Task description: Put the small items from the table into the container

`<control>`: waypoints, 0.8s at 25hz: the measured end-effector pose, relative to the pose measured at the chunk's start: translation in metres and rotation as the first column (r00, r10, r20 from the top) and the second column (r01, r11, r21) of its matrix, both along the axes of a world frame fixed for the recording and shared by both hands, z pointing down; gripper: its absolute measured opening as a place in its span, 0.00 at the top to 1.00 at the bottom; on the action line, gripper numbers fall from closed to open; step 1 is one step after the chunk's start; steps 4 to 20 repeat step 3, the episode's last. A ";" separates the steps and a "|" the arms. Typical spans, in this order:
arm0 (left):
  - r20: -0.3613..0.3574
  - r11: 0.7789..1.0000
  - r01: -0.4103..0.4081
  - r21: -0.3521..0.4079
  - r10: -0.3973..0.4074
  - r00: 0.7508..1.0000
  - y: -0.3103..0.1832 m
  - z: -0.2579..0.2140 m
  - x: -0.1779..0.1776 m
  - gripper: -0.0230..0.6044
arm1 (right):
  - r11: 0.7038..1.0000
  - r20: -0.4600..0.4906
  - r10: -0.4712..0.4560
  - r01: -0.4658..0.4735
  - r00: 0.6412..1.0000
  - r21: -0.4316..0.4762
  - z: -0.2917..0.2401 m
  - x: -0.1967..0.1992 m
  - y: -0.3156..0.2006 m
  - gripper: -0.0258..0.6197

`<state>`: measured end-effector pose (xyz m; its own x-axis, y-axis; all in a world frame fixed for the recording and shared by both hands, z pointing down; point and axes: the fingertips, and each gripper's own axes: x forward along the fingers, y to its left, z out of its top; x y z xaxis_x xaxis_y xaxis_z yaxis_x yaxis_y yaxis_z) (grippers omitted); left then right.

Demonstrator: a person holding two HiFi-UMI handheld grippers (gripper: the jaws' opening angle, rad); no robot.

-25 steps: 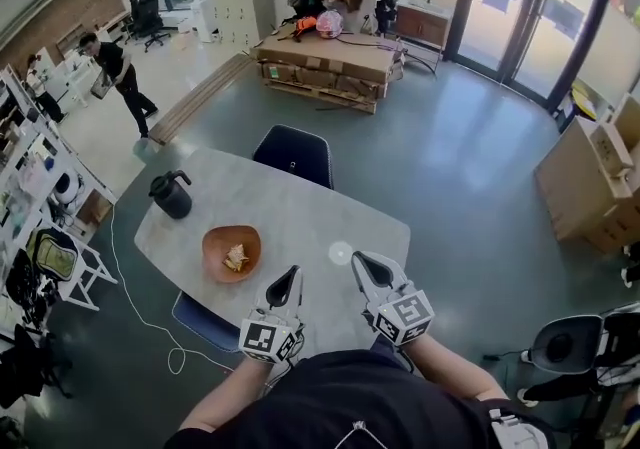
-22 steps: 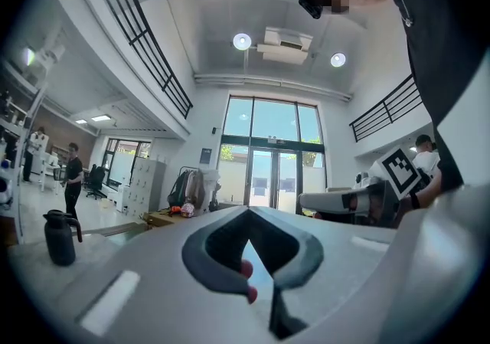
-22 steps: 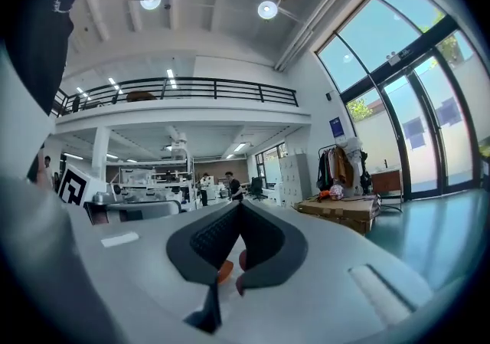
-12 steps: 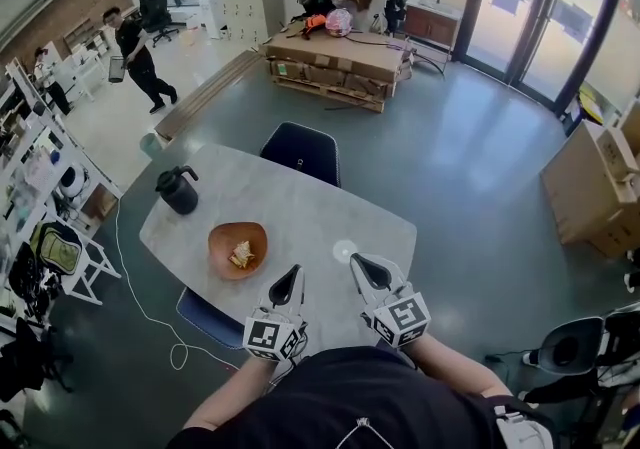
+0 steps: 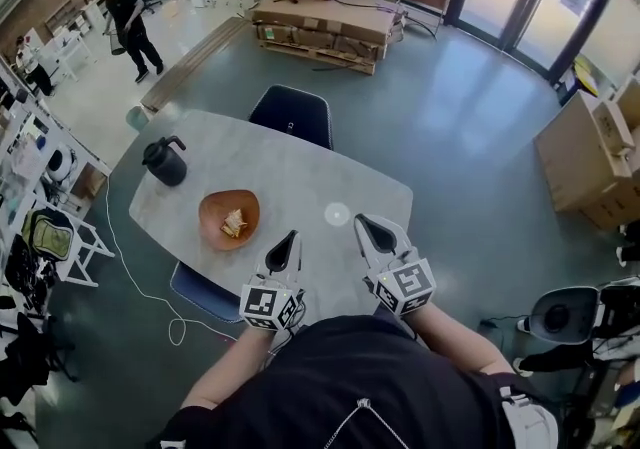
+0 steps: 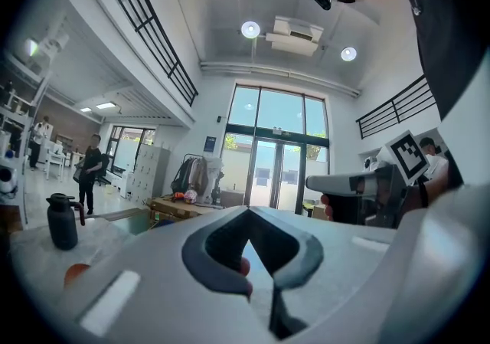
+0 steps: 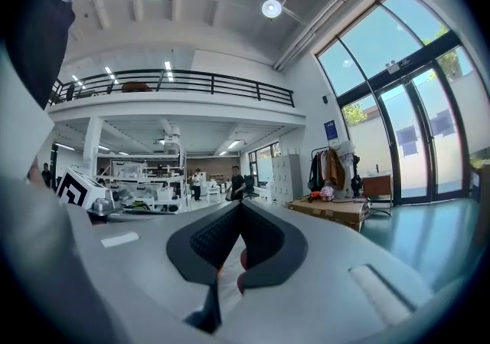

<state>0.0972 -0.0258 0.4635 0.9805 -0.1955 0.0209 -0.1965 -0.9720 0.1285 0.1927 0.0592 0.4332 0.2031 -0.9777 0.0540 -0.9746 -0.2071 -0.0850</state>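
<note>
Both jaws together, empty. On counter [image 5: 290, 172], pale round spot [image 5: 337, 214], perhaps an item, just upper left of right gripper [image 5: 365, 227], farther from left gripper [image 5: 288, 242]; orange bowl [image 5: 213, 211] leftward.

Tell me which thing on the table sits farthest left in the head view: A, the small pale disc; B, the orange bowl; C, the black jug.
C: the black jug stands left of both the orange bowl and the small pale disc.

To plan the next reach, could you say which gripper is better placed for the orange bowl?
Left, probably: the left gripper points beside the orange bowl; the right gripper is farther away.
</note>
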 end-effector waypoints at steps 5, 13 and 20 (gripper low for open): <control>0.027 1.000 0.004 -0.011 -0.004 1.000 -0.010 0.009 0.001 0.96 | 1.000 -0.002 0.011 -0.011 1.000 0.009 -0.001 0.002 -0.007 0.92; 0.027 1.000 0.004 -0.011 -0.004 1.000 -0.010 0.009 0.001 0.96 | 1.000 -0.002 0.011 -0.011 1.000 0.009 -0.001 0.002 -0.007 0.92; 0.027 1.000 0.004 -0.011 -0.004 1.000 -0.010 0.009 0.001 0.96 | 1.000 -0.002 0.011 -0.011 1.000 0.009 -0.001 0.002 -0.007 0.92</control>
